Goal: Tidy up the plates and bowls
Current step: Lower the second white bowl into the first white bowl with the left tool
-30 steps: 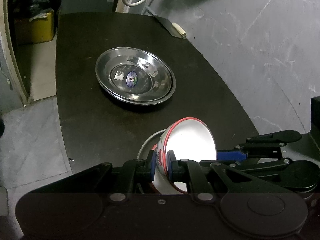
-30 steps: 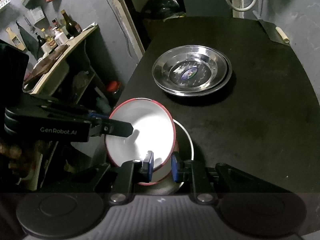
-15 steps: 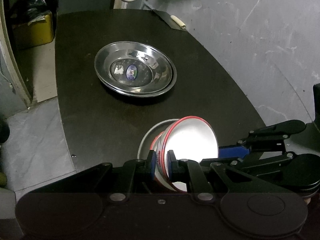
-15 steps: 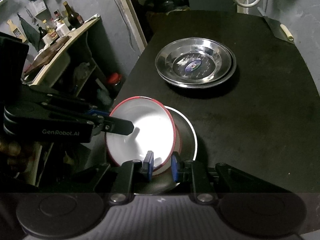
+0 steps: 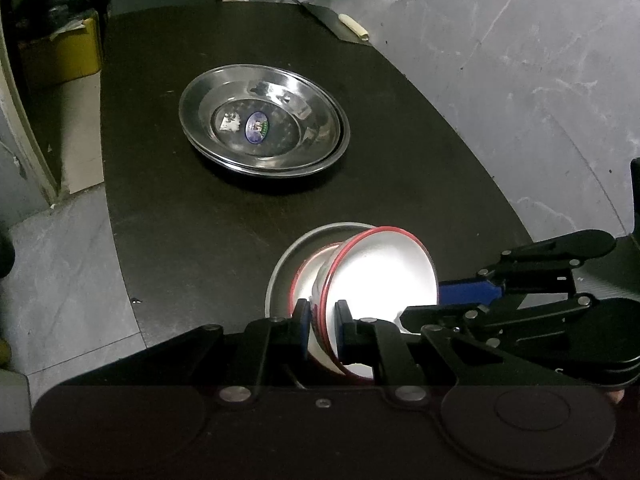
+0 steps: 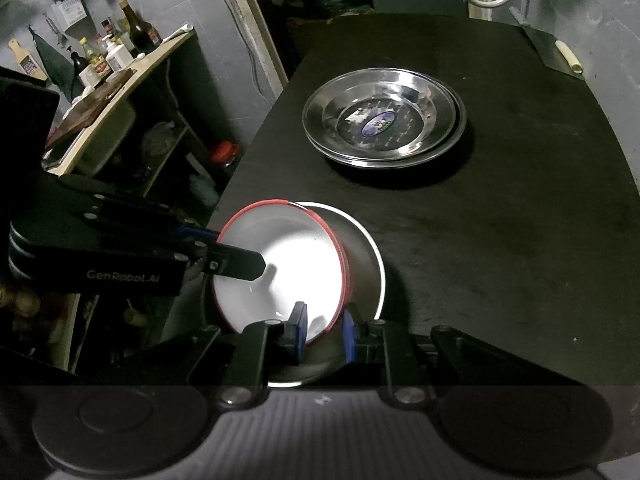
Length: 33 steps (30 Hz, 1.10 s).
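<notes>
A white bowl with a red rim [image 5: 384,276] [image 6: 288,268] is tilted over a grey plate [image 5: 288,256] [image 6: 368,248] near the table's front edge. My left gripper [image 5: 322,326] is shut on the bowl's near rim. My right gripper [image 6: 322,330] is shut on the opposite rim of the same bowl. Each gripper shows in the other's view, the left gripper [image 6: 224,256] from the left and the right gripper [image 5: 472,292] from the right. A stack of steel plates [image 5: 264,120] [image 6: 384,120] lies further back on the table.
The black table [image 5: 400,168] [image 6: 500,220] meets a grey wall on the right. A knife with a pale handle [image 5: 352,28] [image 6: 566,56] lies at its far corner. A shelf with bottles [image 6: 108,52] stands to the left, beyond the table's edge.
Both grippers have carried the bowl forward and down toward the grey plate, which now shows more fully beneath it. The steel plates have not moved.
</notes>
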Available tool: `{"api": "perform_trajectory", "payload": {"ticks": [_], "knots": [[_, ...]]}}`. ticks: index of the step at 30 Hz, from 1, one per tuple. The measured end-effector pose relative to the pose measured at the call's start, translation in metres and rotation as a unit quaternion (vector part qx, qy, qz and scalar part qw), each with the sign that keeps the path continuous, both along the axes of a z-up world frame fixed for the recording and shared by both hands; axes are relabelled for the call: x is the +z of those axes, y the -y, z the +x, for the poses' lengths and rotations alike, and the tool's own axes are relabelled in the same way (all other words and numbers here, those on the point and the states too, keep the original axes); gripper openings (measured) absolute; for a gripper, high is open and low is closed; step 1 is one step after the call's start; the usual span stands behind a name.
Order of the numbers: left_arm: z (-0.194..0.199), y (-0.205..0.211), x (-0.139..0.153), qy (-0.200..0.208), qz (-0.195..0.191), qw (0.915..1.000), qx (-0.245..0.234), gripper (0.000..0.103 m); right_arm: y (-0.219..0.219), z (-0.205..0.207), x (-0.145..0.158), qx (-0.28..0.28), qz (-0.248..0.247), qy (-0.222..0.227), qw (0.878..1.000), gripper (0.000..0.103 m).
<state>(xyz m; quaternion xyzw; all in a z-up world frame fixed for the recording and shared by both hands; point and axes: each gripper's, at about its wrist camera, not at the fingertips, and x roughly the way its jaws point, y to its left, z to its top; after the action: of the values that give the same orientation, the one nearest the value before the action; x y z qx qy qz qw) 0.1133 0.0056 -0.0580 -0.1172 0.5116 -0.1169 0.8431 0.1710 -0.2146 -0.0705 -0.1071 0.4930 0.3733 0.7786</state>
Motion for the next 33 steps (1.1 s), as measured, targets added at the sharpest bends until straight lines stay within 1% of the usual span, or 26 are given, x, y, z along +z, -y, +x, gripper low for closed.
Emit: {"api": "perform_trajectory", "payload": {"ticks": [7,12,21,26,29,33], "knots": [[0.003,0.003,0.001,-0.004,0.003,1.0,-0.006,0.017,0.0,0.0,0.0,0.0,0.0,-0.001,1.0,0.021],[0.003,0.004,0.002,-0.004,0.007,0.9999,-0.007,0.017,0.002,0.002,-0.002,0.001,0.0,-0.004,1.0,0.021],[0.001,0.008,0.007,0.002,0.022,0.9997,-0.013,0.023,0.002,0.002,-0.002,0.001,0.001,-0.005,1.0,0.021],[0.001,0.009,0.009,0.003,0.025,0.9996,-0.014,0.024,0.002,0.003,-0.002,0.0,0.002,-0.006,1.0,0.021],[0.0,0.01,0.011,0.006,0.036,0.9993,-0.012,0.029,0.001,0.002,-0.001,0.002,0.003,-0.004,1.0,0.021],[-0.001,0.009,0.011,0.005,0.036,0.9993,-0.012,0.029,0.002,0.001,-0.001,0.004,0.007,-0.004,1.0,0.021]]}}
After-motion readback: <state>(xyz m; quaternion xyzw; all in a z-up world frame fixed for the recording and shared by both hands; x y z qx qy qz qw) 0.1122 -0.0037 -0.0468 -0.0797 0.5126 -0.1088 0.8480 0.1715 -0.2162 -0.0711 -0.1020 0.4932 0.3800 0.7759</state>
